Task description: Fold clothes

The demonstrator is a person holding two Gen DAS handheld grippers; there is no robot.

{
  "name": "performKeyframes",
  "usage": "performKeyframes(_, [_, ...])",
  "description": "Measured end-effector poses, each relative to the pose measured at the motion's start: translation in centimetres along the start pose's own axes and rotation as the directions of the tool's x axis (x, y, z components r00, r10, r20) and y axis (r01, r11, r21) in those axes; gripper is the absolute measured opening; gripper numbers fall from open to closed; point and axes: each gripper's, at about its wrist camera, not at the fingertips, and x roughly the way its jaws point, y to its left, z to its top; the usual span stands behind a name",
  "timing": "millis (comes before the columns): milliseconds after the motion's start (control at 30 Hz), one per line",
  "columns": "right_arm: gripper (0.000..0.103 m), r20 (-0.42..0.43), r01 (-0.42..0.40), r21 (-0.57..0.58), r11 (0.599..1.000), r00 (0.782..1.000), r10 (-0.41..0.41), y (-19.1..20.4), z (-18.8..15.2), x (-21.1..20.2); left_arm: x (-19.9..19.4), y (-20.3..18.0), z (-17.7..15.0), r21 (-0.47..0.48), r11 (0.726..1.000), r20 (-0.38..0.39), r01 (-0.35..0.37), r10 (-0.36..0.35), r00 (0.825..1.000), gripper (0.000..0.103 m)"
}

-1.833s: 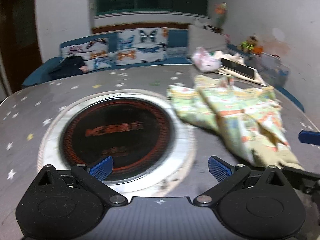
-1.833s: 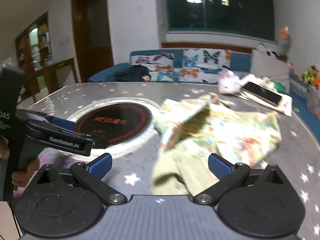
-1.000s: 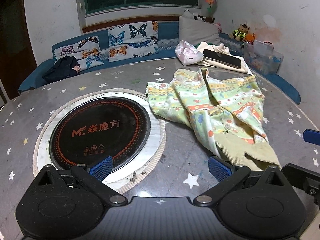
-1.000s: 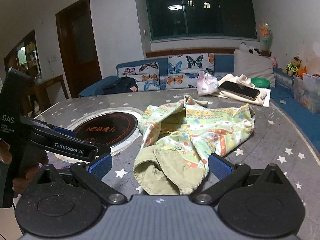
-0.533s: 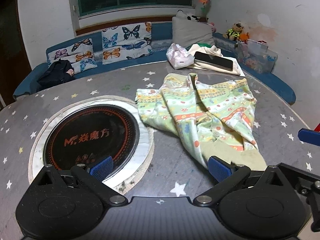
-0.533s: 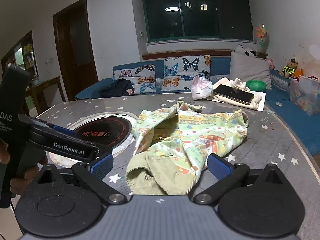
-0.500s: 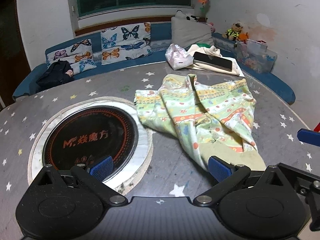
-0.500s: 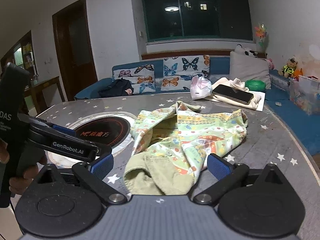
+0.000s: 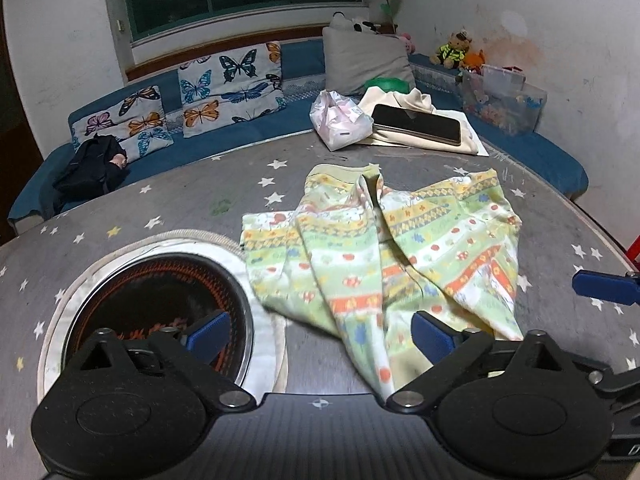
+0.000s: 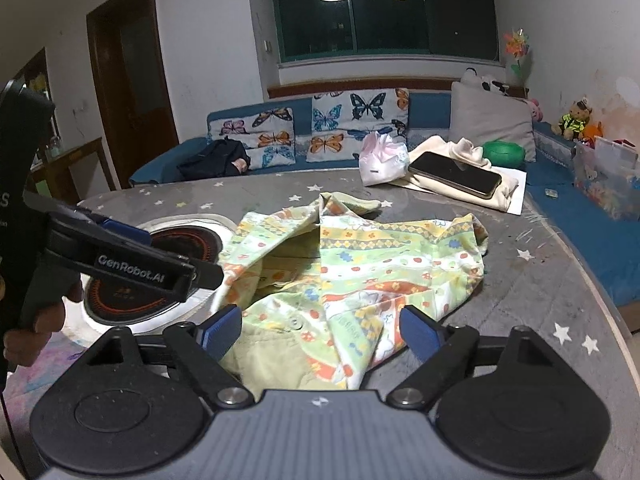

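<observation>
— What's nearest you?
— My left gripper (image 9: 320, 332) and right gripper (image 10: 320, 330), fingers spread wide, pinching nothing, above a grey star-dotted worktop (image 9: 180, 208) with a round cooktop (image 9: 160, 304) inset.
— And the clothes?
— A crumpled garment (image 10: 360, 268), green-yellow with printed bands, lies beside the cooktop. Beyond: a phone (image 9: 416, 124), then a blue sofa (image 9: 304, 108) with butterfly cushions (image 9: 232, 80).

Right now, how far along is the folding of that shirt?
Nothing looks folded yet: the shirt lies crumpled on the table. Nothing is in hand; the left gripper and right gripper are both open near its closest edge. All the folding remains.
</observation>
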Motion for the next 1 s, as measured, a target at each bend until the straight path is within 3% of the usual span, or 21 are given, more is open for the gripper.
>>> performKeyframes(267, [0.084, -0.026, 0.005, -0.034, 0.999, 1.000, -0.006, -0.4, 2.0, 3.2, 3.7, -0.8, 2.3, 0.054, 0.999, -0.023, -0.007, 0.009, 1.000, 0.090])
performKeyframes(367, [0.083, -0.041, 0.012, -0.049, 0.999, 0.999, -0.014, -0.5, 2.6, 4.6, 5.1, -0.6, 2.5, 0.062, 0.998, -0.043, -0.025, 0.027, 0.999, 0.082])
performKeyframes(467, [0.081, -0.050, 0.013, -0.062, 0.998, 0.999, -0.016, -0.5, 2.9, 5.8, 5.9, 0.0, 2.3, 0.063, 0.998, -0.064, -0.012, 0.016, 0.998, 0.060])
performKeyframes(533, [0.081, -0.057, 0.012, -0.070, 0.997, 0.998, -0.016, -0.5, 3.3, 6.8, 6.2, 0.4, 2.2, 0.053, 0.999, -0.080, 0.005, -0.001, 0.997, 0.038])
performKeyframes(633, [0.080, -0.074, 0.011, -0.083, 0.996, 0.997, -0.018, -0.5, 3.6, 8.3, 6.1, 1.1, 2.0, 0.025, 0.999, -0.088, 0.041, -0.039, 0.995, 0.021])
performKeyframes(867, [0.075, -0.109, 0.018, -0.116, 0.993, 0.994, -0.030, -0.2, 4.3, 11.8, 5.6, 1.6, 2.0, 0.009, 0.999, -0.081, 0.053, -0.052, 0.995, 0.012])
performKeyframes(1000, [0.067, -0.134, 0.035, -0.120, 0.992, 0.990, -0.051, -0.3, 4.3, 13.7, 5.4, 1.8, 2.0, 0.006, 0.999, -0.080, 0.049, -0.048, 0.996, 0.011])
